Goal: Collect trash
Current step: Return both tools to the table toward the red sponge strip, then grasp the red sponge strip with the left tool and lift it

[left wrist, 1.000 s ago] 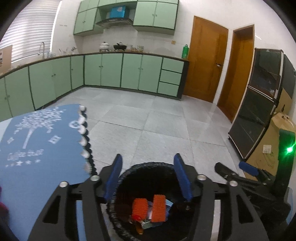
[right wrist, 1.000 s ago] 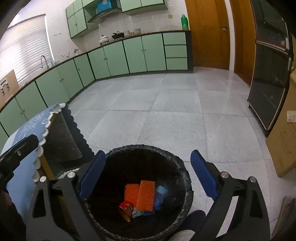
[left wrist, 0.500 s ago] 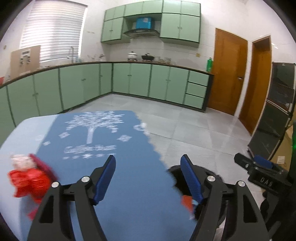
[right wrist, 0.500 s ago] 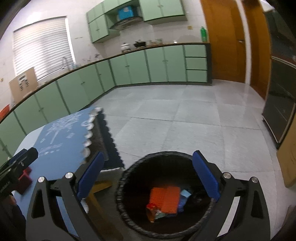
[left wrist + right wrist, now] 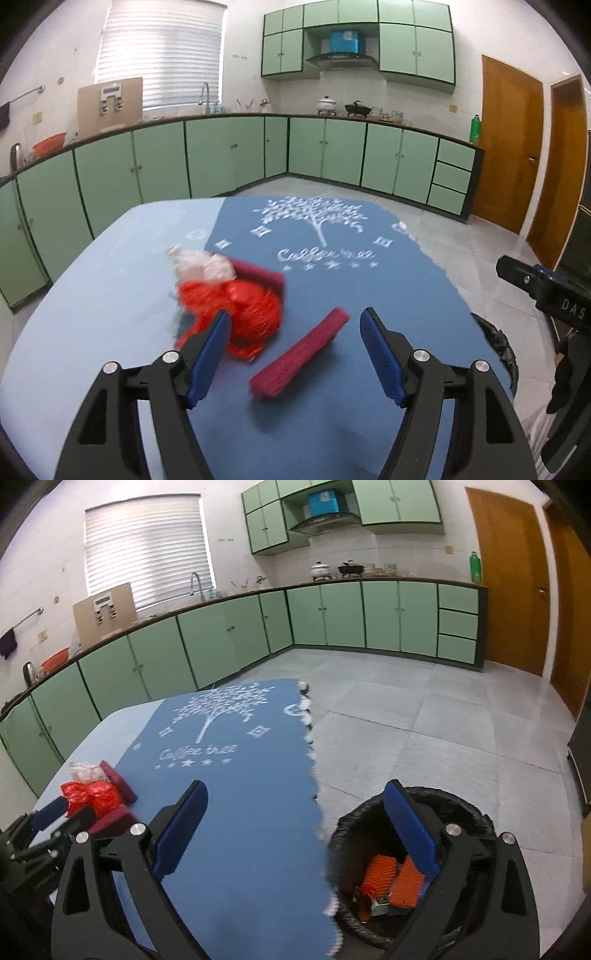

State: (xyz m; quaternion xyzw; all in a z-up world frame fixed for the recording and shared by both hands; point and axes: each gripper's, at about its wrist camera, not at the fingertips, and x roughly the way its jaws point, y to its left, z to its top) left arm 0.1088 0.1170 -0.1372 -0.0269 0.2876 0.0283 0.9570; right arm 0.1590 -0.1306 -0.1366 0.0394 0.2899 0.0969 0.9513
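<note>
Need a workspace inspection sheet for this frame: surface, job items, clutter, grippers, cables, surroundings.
Surface: table under a blue tablecloth with a white tree print.
Job's things: crumpled red wrapper, clear plastic wad behind it, two dark red flat packs; black-lined trash bin on the floor beside the table, holding orange packets.
Clutter: nothing seen.
Grippers: left gripper open over the table, nothing held; right gripper open, empty, astride the table edge and bin.
Cables: nothing seen.
Surroundings: green cabinets, wooden doors, tiled floor.
</note>
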